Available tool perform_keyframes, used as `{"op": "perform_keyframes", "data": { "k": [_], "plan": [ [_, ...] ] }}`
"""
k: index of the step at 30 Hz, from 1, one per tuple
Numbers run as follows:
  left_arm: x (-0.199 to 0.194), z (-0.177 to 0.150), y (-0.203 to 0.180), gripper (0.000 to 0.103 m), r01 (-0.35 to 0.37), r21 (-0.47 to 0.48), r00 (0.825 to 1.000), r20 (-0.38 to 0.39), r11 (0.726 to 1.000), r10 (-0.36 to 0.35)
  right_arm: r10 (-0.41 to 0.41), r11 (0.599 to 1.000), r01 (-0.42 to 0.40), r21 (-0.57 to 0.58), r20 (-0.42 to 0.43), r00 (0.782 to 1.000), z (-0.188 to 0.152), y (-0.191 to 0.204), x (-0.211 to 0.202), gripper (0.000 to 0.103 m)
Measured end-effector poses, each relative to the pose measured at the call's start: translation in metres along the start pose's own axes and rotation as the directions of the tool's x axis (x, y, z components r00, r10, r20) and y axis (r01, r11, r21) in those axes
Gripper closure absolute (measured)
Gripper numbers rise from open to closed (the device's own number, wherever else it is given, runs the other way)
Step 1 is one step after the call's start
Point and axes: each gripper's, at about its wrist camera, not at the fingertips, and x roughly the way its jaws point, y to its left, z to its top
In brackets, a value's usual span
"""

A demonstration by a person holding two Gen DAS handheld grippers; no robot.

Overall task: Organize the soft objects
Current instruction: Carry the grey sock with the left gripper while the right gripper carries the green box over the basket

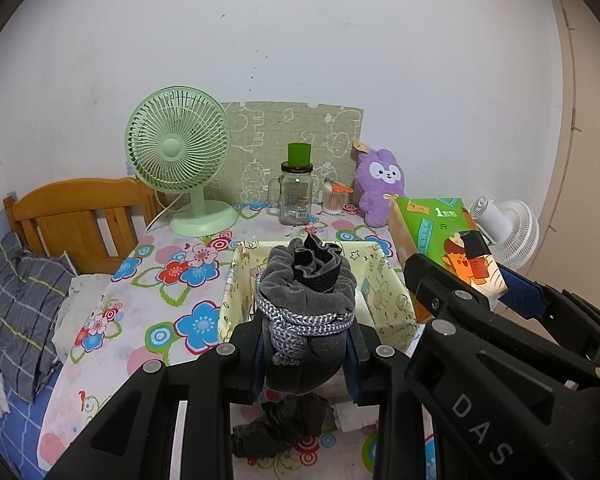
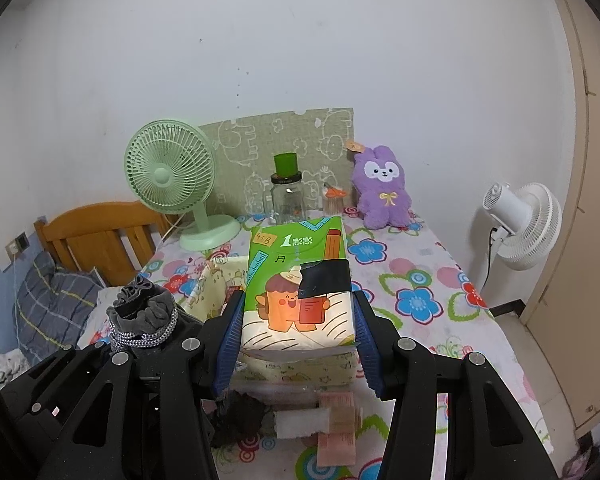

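Left gripper (image 1: 306, 344) pinched a grey sock bundle (image 1: 306, 288); right gripper (image 2: 298, 332), at its three o'clock, clamped a tissue pack (image 2: 300, 280), seemingly above the yellow fabric bin (image 1: 392, 300).

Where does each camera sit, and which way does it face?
Left wrist: on the left hand-held gripper, facing the wall; its fingers clamp a grey sock bundle above the yellow fabric bin.
Right wrist: on the right hand-held gripper, same heading; its fingers clamp a tissue pack.
Shared: green fan, purple plush.
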Motion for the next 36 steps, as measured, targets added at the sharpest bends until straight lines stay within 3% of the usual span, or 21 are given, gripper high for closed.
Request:
{"op": "perform_keyframes", "data": {
  "k": [27, 36],
  "plan": [
    [0.06, 0.033, 0.007, 0.073, -0.028, 0.003, 0.999, -0.022, 1.0, 0.028, 0.022, 1.0, -0.022, 0.009, -0.03, 0.999, 0.034, -0.003, 0.071, 0.048],
    [0.089, 0.034, 0.013, 0.073, -0.038, -0.008, 0.997, -0.063, 0.999, 0.037, 0.048, 0.999, -0.047, 0.011, -0.069, 0.996, 0.034, -0.003, 0.099, 0.048]
  ]
}}
